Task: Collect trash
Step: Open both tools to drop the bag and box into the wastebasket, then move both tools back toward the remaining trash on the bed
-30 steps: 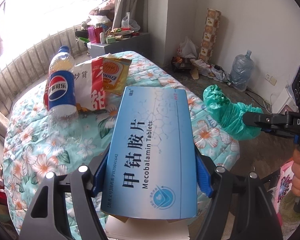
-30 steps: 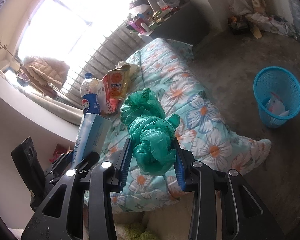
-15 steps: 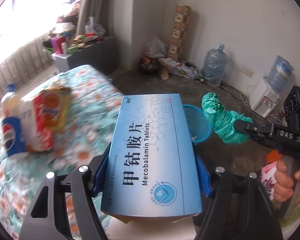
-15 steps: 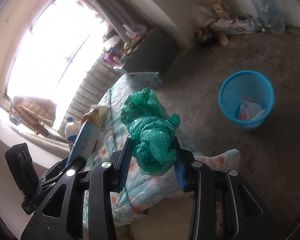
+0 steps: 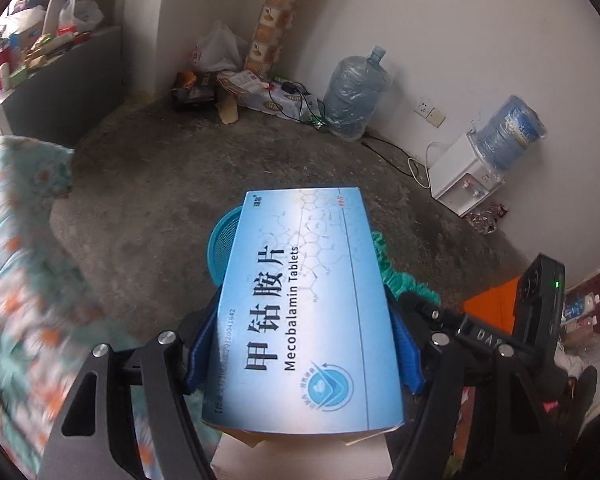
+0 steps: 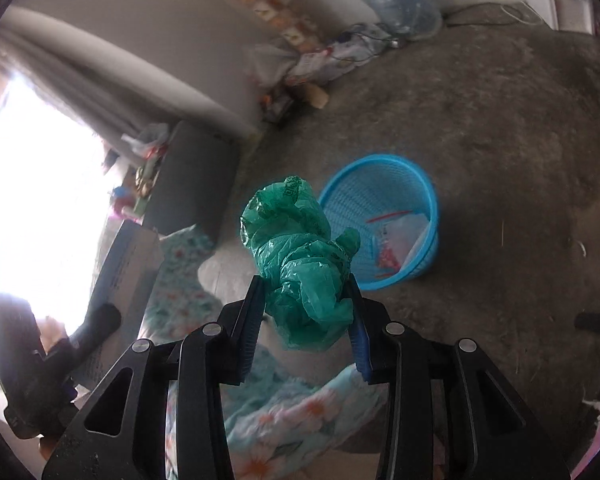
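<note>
- While both hands are loaded, the left gripper [image 5: 300,344] is clenched on a flat blue cardboard tablet box [image 5: 304,312], its blue pads pressing the two long side edges near the box's near end.
- The right gripper [image 6: 306,312] is clamped on a crumpled green plastic bag [image 6: 300,260], with most of the wad bulging out beyond the fingertips.
- On the bare concrete floor [image 6: 500,140] ahead stands a round sky-blue mesh plastic waste basket [image 6: 428,200], which already holds a few scraps of paper or wrapper.
- In the right wrist view the green bag sits in front of the basket's left rim; in the left wrist view the box covers most of the basket, with only its left rim [image 5: 220,240] showing.
- A floral teal bedspread [image 5: 16,240] lies off to the left, near the grippers.
- I judge the box to be light and fairly stiff, though thin card may buckle if squeezed hard; gripping across the narrow width suits it.
- The bag looks almost weightless, soft and slick; it may spring open or cling to a pad on release, so a wide opening directly over the basket seems wise.
- Far off by the wall stand two large water jugs [image 5: 356,92].
</note>
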Demonstrator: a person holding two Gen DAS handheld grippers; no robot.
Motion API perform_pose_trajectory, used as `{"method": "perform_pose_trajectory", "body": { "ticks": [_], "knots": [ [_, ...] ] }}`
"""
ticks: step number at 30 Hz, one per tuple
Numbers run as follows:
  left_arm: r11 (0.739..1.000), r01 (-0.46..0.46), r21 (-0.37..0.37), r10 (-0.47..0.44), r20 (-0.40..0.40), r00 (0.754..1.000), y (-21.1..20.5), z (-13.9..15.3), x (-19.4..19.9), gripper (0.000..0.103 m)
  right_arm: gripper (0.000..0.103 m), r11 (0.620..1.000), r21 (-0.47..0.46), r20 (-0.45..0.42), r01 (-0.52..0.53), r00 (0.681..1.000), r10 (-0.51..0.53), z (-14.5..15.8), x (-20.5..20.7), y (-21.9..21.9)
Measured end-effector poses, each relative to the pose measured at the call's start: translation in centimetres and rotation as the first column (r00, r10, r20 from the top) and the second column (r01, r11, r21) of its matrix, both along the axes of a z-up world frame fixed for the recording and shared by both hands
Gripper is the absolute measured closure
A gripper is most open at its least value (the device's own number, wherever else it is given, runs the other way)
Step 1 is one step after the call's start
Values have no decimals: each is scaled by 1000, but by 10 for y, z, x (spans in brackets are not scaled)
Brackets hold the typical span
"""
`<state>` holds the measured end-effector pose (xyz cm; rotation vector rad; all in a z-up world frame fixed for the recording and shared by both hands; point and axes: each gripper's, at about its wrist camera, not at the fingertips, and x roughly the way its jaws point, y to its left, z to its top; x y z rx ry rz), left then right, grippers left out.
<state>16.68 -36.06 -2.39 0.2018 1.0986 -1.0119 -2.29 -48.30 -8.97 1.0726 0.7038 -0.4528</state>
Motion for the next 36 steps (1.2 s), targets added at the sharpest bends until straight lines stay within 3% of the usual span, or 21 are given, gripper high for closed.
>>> {"method": "perform_pose_trajectory", "body": {
  "ticks": [3, 6, 8, 10, 12, 17, 21, 27, 32, 36],
  "knots": [
    [1000, -13, 3, 13, -5, 1000, -43, -18, 18, 31, 62, 999, 20, -28, 37, 999, -37, -18, 14, -25],
    [997, -70, 28, 71, -36, 997, -76, -48, 41, 14, 42, 997, 35, -65, 68, 996, -66, -45, 32, -50],
    [988, -136, 75, 140, -43, 989, -83, -67, 52, 14, 40, 995, 49, -122, 88, 989, -81, -73, 39, -61],
    [980, -174, 91, 180, -64, 981, -80, -81, 57, 14, 40, 990, 81, -177, 115, 979, -99, -94, 36, -63],
    [982, -179, 67, 184, -83, 979, -67, -83, 57, 14, 40, 989, 95, -162, 115, 982, -98, -101, 26, -57],
    [988, -151, 21, 151, -21, 988, -32, -63, 53, 14, 40, 996, 38, -176, 85, 981, -77, -98, 12, -36],
    [989, -145, -39, 146, 20, 989, 5, -36, 43, 14, 40, 999, -18, -174, 51, 983, -53, -83, 12, -20],
    [983, -145, -115, 156, 97, 983, 74, 13, 18, 14, 31, 974, -218, -165, -67, 986, 31, -27, 29, 26],
    [980, -158, -120, 171, 109, 979, 147, 45, -6, 14, 13, 899, -396, -148, -186, 979, 138, 32, 40, 86],
    [955, -245, -169, 274, 184, 944, 214, 68, -27, 6, 8, 819, -502, -180, -277, 960, 214, 62, 45, 135]
  ]
}}
